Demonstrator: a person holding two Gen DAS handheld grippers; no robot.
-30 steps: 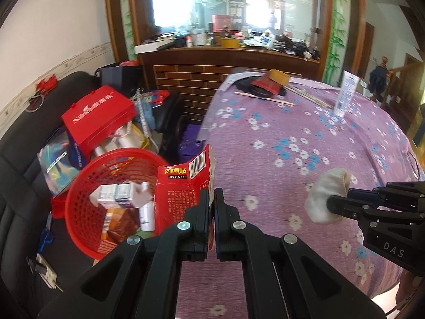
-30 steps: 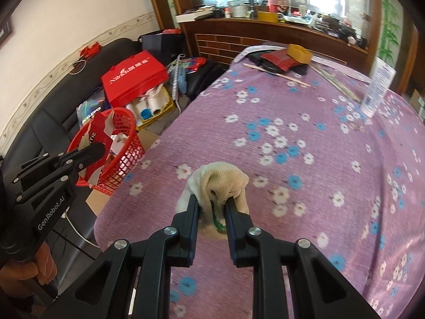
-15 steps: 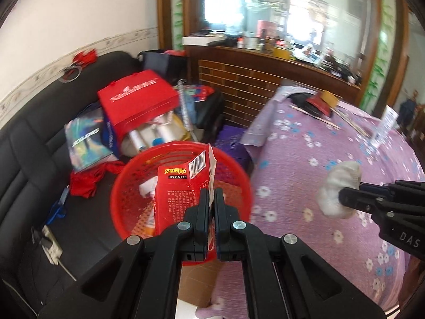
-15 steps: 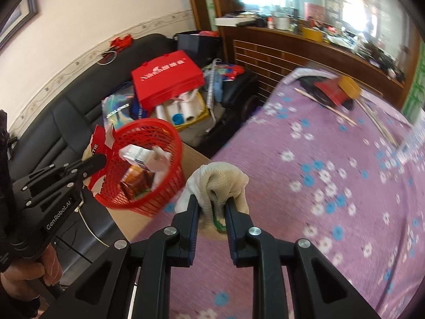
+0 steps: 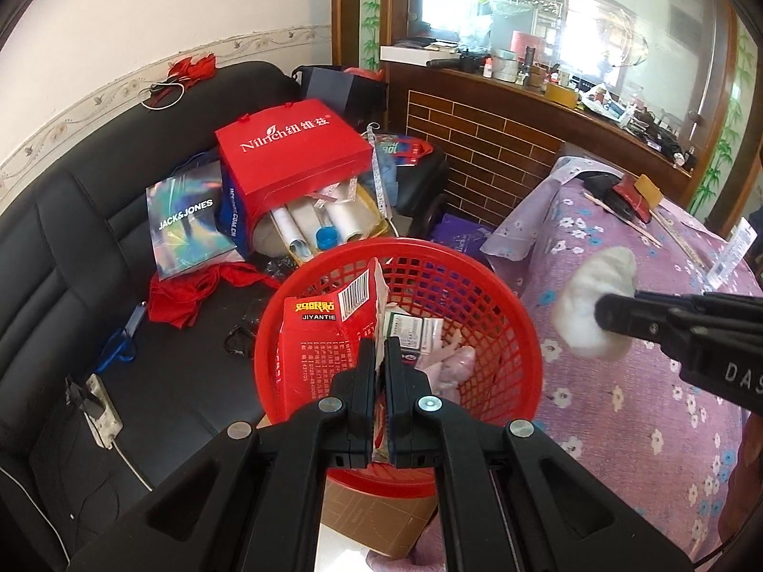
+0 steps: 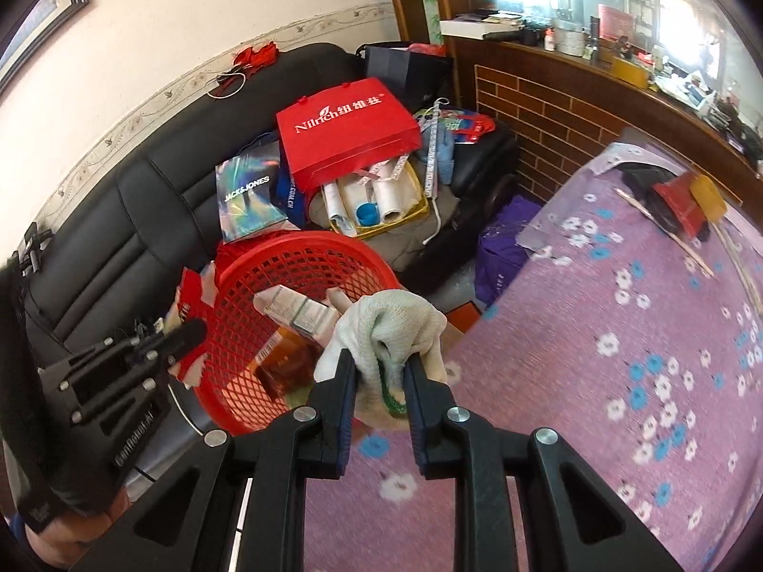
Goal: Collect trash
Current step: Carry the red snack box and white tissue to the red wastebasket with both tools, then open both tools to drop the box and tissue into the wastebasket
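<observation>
JIYANTIE box [image 5: 314,338] (red) over basket [image 5: 481,295].

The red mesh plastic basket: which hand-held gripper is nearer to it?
Left. The left hand-held gripper holds its red carton over the basket; the right one holds its white cloth beside the rim.

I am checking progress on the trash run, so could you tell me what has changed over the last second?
Both grippers swung off the purple flowered tablecloth toward the red basket. The left gripper now holds the torn red box over the basket; the right gripper brings the white cloth to its rim. Nothing was let go: both grips stayed shut, and the basket's contents look unchanged.
</observation>
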